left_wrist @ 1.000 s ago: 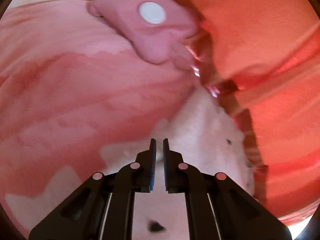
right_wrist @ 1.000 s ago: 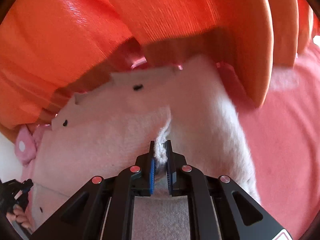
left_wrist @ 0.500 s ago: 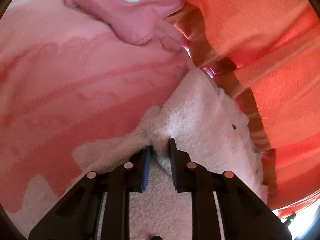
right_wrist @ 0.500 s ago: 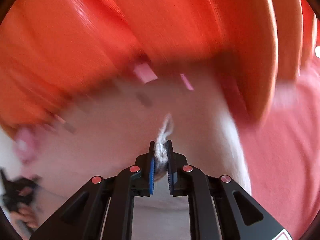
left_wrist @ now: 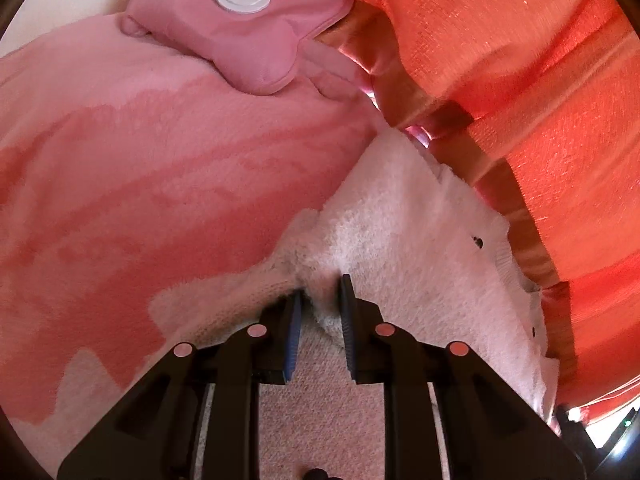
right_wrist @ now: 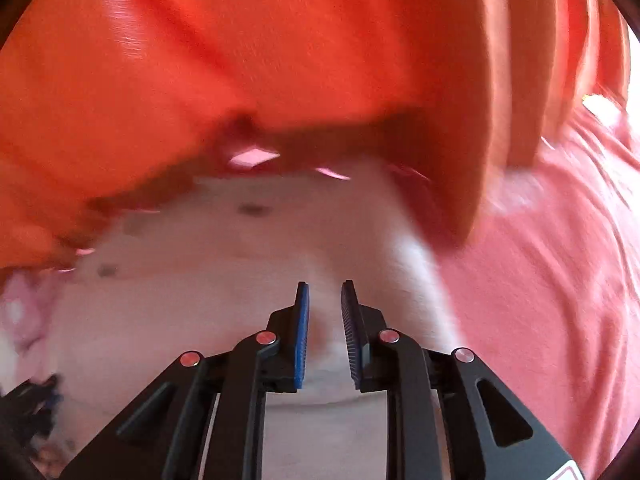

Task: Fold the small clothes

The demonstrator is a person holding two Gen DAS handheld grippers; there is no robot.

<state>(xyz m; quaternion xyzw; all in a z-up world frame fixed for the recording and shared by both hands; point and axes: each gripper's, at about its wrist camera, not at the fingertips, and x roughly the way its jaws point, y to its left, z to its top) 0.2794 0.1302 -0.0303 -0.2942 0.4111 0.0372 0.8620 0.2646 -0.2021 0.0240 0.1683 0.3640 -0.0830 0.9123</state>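
A white fluffy garment with small black buttons lies on a pink blanket. My left gripper sits low on its near edge. Its pads are closed on a puckered fold of the fluff, and the cloth gathers toward them. In the right wrist view the same garment is blurred and spread out below. My right gripper hovers above it with its jaws opening. Nothing is between them.
An orange curtain hangs close behind the garment and fills the top of the right wrist view. A pink padded piece with a white disc lies on the blanket at the back. The pink blanket stretches off to the right.
The left gripper, shut and empty over the garment a second ago, moved in and took a fold. The right gripper let go of the tuft it held and lifted away.
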